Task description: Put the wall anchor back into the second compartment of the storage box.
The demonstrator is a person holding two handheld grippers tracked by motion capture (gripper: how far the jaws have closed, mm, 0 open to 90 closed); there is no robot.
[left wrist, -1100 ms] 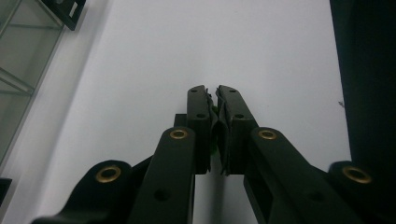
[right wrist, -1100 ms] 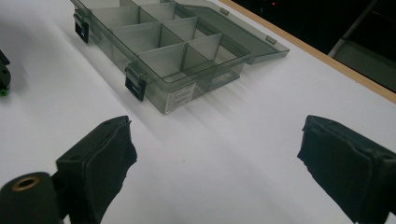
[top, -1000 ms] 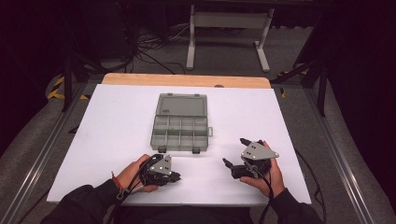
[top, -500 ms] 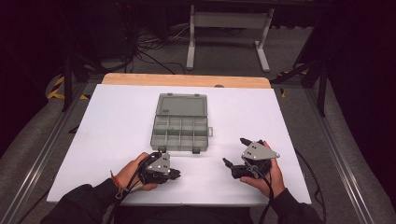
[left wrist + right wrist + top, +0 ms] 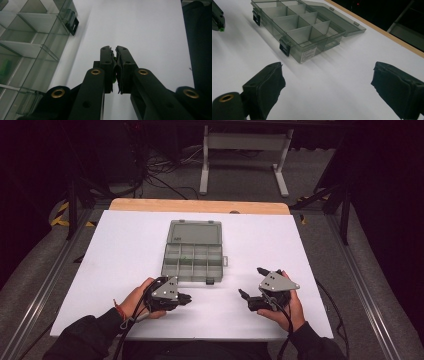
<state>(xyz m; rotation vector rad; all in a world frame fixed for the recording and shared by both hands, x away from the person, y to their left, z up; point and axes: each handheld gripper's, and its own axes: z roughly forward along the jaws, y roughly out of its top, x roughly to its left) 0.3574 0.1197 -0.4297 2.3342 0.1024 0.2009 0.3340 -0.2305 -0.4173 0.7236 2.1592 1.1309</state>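
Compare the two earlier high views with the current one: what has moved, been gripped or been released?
Nothing visibly changed. The left gripper stays shut on a small green piece, the right gripper stays open on the table, and the organizer box lies open where it was.

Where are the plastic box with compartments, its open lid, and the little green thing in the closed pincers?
compartment box (image 5: 192, 262), high view, on a divider.
lid (image 5: 195, 233), high view, on its flat panel.
green piece (image 5: 114, 59), left gripper view, on its visible edge between the jaws.
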